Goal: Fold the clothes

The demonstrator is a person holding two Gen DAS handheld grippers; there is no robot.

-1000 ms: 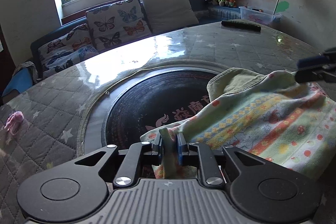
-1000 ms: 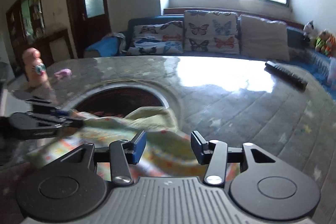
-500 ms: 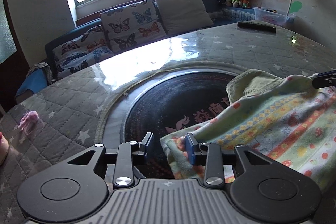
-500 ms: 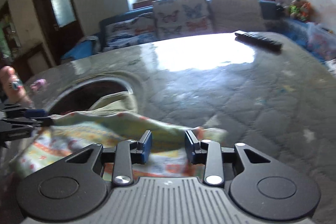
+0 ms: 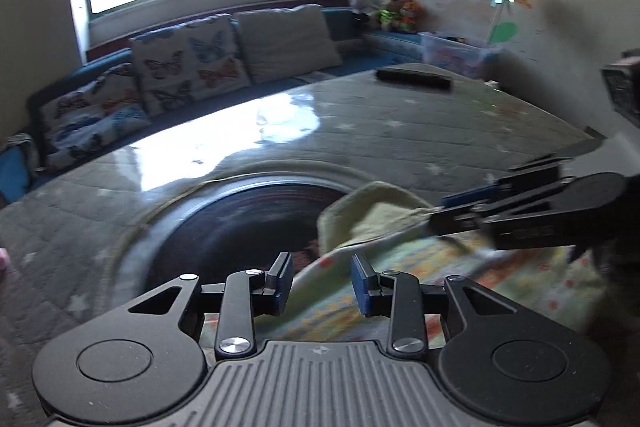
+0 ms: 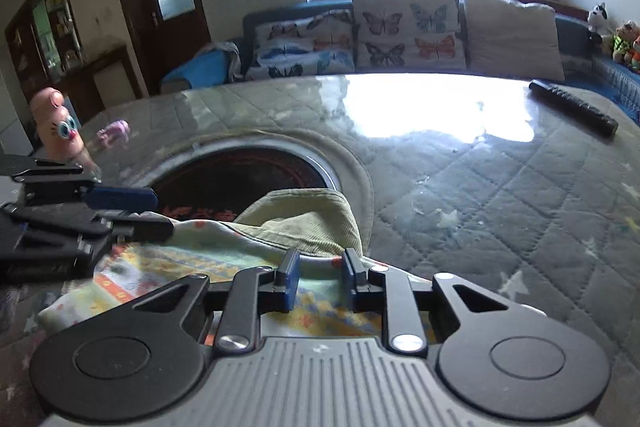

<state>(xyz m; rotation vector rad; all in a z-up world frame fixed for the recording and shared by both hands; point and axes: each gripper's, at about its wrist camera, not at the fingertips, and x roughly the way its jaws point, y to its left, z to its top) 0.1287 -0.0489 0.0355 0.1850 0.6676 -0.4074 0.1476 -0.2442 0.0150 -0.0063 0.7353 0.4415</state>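
A small patterned garment (image 5: 460, 275) with a plain green lining (image 6: 312, 215) lies folded on the quilted table, partly over the dark round inset (image 5: 240, 223). My left gripper (image 5: 322, 279) is open and empty, its jaws straddling the near left edge of the cloth. My right gripper (image 6: 319, 277) is open, its jaws low over the garment's near right edge. In the left wrist view the right gripper (image 5: 436, 213) comes in from the right, its tips at the green lining. In the right wrist view the left gripper (image 6: 156, 209) sits at the cloth's left edge.
A black remote (image 6: 572, 105) lies at the table's far right. A pink toy figure (image 6: 60, 127) and a small pink object (image 6: 114, 133) stand at the far left. A sofa with butterfly cushions (image 6: 404, 27) runs behind the table.
My left gripper opened and let go of the cloth's corner, then drew back. My right gripper stayed open, narrowed a little and dropped lower onto the garment's right edge.
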